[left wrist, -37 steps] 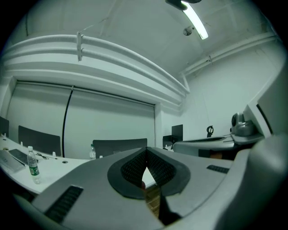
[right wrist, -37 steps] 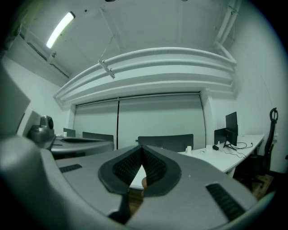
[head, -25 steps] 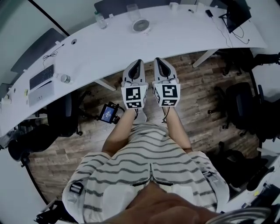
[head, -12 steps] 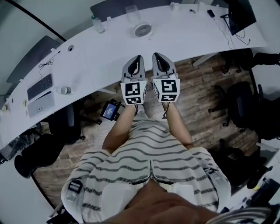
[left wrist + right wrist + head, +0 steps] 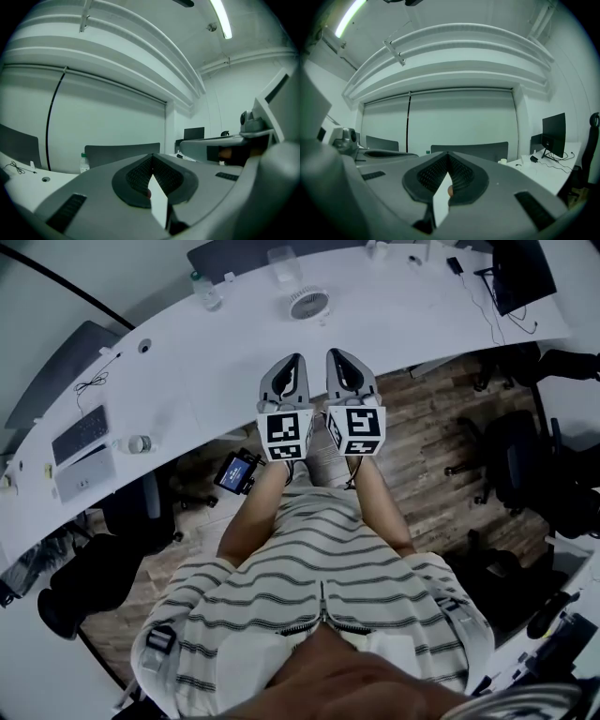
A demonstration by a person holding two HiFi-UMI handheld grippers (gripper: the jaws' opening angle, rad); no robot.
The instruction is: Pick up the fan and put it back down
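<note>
Two tools are held side by side and level over the near edge of a long curved white bench, both pointing toward its far side. On the left, the left tool is clenched: in the left gripper view its dark ribbed pads meet at the tip and nothing sits between them. Close beside it, the right tool is clenched the same way, and in the right gripper view its pads also come together on nothing.

The fan, small, round and white, stands on the bench toward the far side. It is ahead of the two tools, roughly in line with the gap between them, and well apart from both. A clear glass stands just beyond the fan near the far edge, and a bottle with a green cap stands further left.

Far to the left on the bench lies a keyboard, with a pale box just nearer. At the far right a dark monitor stands with cables trailing beside it. A dark chair sits on the wooden floor to the right, and the person's striped shirt fills the near part of the head view
</note>
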